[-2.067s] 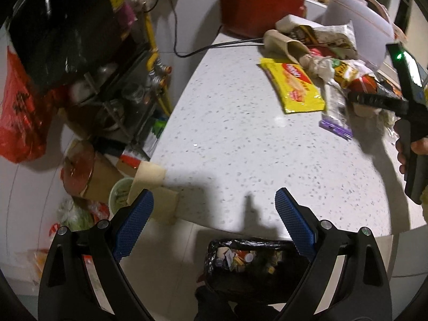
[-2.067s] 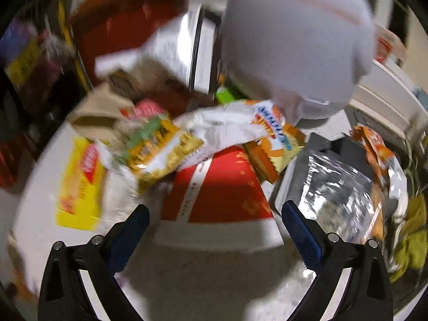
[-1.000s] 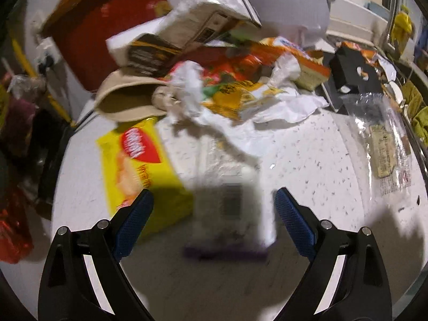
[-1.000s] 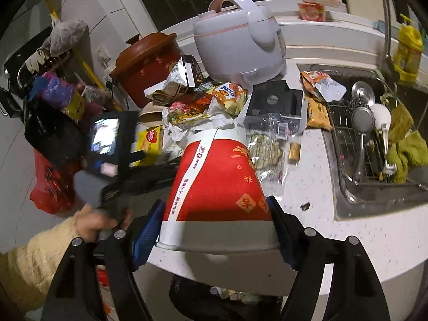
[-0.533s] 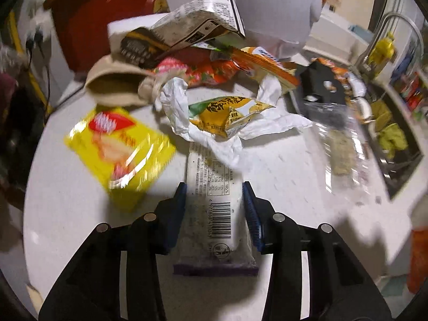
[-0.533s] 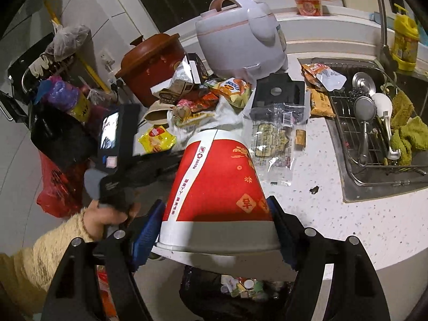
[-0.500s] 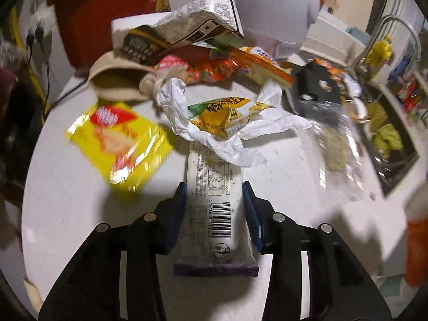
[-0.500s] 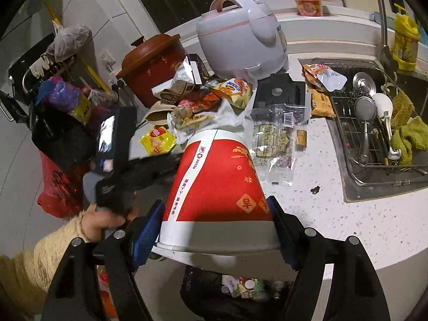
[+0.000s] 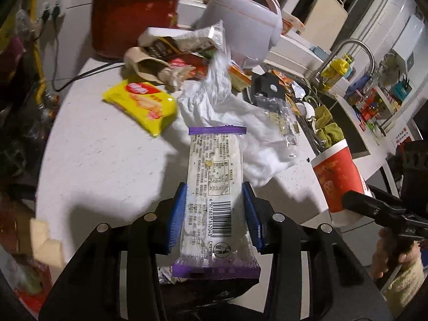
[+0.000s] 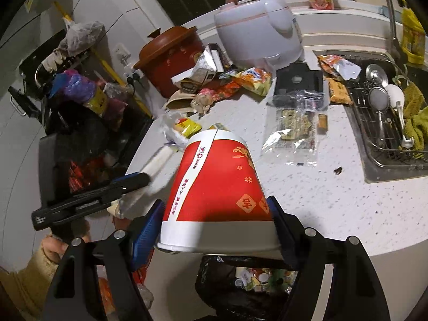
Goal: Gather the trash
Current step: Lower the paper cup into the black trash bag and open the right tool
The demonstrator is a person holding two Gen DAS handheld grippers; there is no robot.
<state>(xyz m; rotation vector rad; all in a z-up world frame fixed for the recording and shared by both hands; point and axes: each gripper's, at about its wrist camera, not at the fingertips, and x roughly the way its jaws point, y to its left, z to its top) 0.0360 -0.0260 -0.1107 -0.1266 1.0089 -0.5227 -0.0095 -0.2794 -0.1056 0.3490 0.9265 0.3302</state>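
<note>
We're holding two bits of trash at once here. Our left gripper is pointing steeply down over the speckled white counter, blue pads clamped on the sides of a white snack wrapper with purple ends — barcode side facing up, the far end sticking out past the fingers and hanging clear of the counter. From the right wrist view that same gripper is coming in from the left, with our left hand in a yellowish knit sleeve wrapped around the handle.

Our right gripper is also angling down, jaws spread wide and gripping an upside-down red-and-white paper bucket near its rim. It's sitting right over the black-lined trash bin at the counter's edge — the bin's already got scraps in it.

Still lying on the counter: a yellow snack pack, crumpled white paper, a clear plastic bag, plus a heap of wrappers in front of the red pot and the rice cooker.
</note>
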